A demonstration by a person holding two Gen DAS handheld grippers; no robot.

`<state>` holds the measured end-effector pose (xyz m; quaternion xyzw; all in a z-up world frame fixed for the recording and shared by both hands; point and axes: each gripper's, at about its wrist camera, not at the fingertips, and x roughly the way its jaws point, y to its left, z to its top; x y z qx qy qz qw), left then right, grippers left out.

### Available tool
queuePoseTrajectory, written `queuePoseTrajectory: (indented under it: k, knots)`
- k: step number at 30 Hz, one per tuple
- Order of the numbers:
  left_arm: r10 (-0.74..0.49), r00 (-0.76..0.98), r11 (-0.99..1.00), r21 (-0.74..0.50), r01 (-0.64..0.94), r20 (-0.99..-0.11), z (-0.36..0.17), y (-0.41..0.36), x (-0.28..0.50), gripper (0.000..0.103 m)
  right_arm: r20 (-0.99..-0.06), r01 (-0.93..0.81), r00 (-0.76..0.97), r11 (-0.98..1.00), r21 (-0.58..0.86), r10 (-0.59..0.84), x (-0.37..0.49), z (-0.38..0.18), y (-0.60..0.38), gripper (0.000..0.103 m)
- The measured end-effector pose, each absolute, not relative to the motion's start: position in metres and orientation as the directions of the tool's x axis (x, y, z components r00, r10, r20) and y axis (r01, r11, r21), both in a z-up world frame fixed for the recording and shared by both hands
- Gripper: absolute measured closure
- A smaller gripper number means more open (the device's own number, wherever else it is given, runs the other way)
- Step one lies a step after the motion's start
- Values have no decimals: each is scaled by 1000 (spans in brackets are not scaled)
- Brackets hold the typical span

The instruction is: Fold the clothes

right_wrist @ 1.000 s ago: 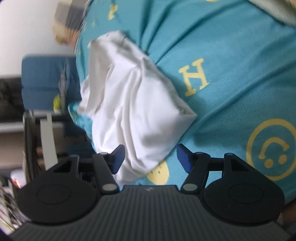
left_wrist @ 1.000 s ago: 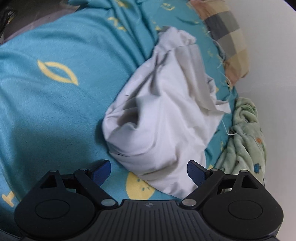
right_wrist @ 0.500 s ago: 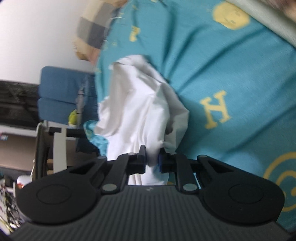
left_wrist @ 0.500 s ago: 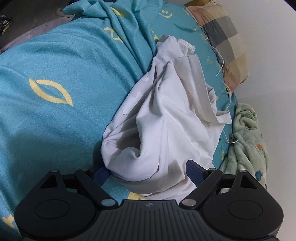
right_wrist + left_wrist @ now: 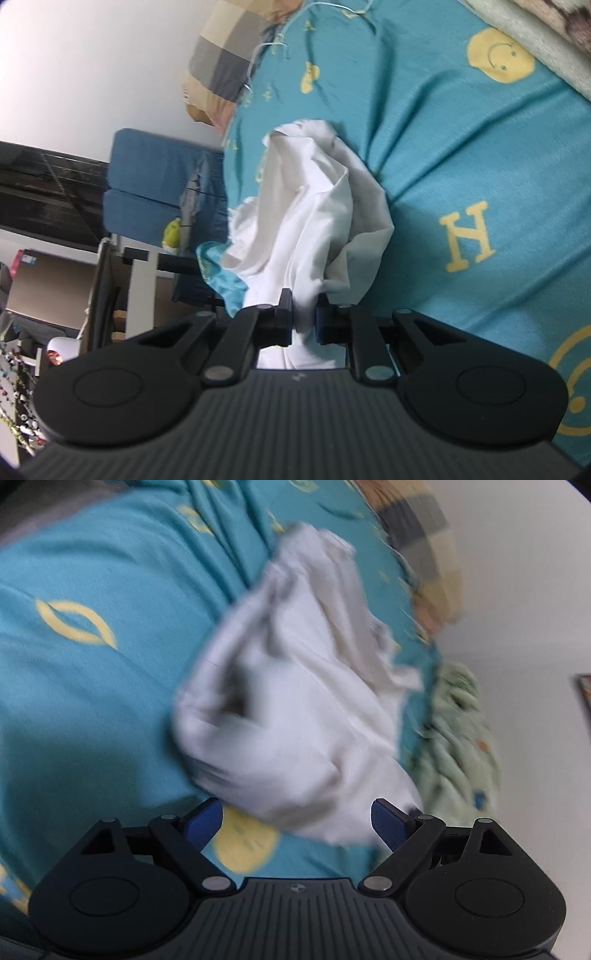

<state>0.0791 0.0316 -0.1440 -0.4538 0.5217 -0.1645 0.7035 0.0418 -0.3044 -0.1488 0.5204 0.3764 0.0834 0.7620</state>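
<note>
- Here, one white garment (image 5: 295,709) lies crumpled in a heap on a teal bedspread (image 5: 92,701); the left wrist view is blurred, so its folds and edges are hard to read there.
- The left gripper (image 5: 297,818) hangs just near of the heap with its two blue-padded fingers (image 5: 203,821) spread wide apart and nothing between them; the near edge of the cloth lies between the two tips without being pinched.
- The right gripper (image 5: 303,321) has its jaws drawn close together, clamped on a bunched fold of the white garment (image 5: 310,218), which rises from the jaws in a rumpled ridge toward the far side.
- The bedspread (image 5: 480,147) carries yellow prints: in the right wrist view one smiley face (image 5: 500,55), one letter H (image 5: 467,236) and part of one ring at the right edge; in the left wrist view one oval ring on the left and one yellow disc just near the heap.
- One checked pillow (image 5: 417,550) sits at the far right of the bed, against a pale wall.
- One pale green patterned cloth (image 5: 461,738) is bunched to the right of the white garment, near the bed's edge.
- One blue chair (image 5: 151,192) stands off the bed on the left of the right wrist view.
</note>
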Motion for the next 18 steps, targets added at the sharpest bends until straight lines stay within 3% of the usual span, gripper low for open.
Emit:
queuePoseTrajectory:
  k: [5, 10, 18]
  knots:
    - [-809, 368, 439, -887, -142, -459, -143, 6, 79, 7, -472, 254, 708, 435, 864, 524, 41, -148, -307, 89]
    - [-844, 372, 319, -920, -227, -385, -179, -8, 92, 3, -450, 248, 720, 410, 878, 527, 39, -146, -309, 89]
    - [-767, 521, 220, -917, -334, -374, -205, 1, 95, 3, -421, 248, 745, 370, 895, 517, 34, -144, -317, 89]
